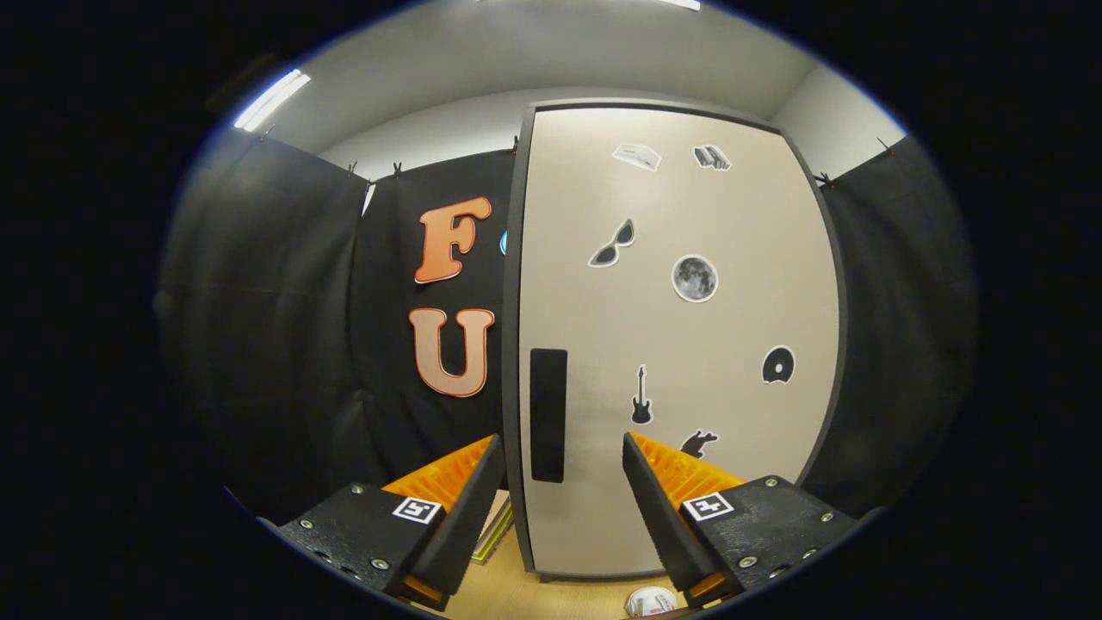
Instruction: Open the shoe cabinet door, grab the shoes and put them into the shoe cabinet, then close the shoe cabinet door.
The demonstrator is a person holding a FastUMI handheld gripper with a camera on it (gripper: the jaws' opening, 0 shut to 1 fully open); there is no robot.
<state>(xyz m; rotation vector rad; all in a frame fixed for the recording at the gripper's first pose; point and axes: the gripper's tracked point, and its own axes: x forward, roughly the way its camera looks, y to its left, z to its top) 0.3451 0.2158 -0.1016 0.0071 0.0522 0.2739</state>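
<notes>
The hand-held gripper (564,469) is held wide, nothing between its fingers, aimed straight at the shoe cabinet door (680,344). The door is closed, flush in its dark frame, so step 1 of the task (opening) isn't done yet. The black recessed handle (548,415), a tall vertical slot, sits near the door's left edge, w/ its lower end falling in the gap between the two fingers and just beyond their tips. That line-up looks deliberate: fingers spread so one can slip into the slot and hook or pinch its lip, then pull outward. The hinge is prob. on the right side, since the handle is on the left (a judgement, no hinge visible).

The door carries stickers, incl. sunglasses (612,244), a moon (695,278), a guitar (640,395) and a disc (778,365); decoration only, no bearing on the grip.

The cabinet stands on a wooden floor (525,590). A small whitish object (650,600) lies on the floor close below the right finger; poss. a shoe, but too little shows to say. Something flat, like stacked boards or books (492,527), rests on the floor just left of the cabinet's bottom corner, partly behind the left finger.

Next move calls for closing in on the handle w/o scraping the door face.
</notes>
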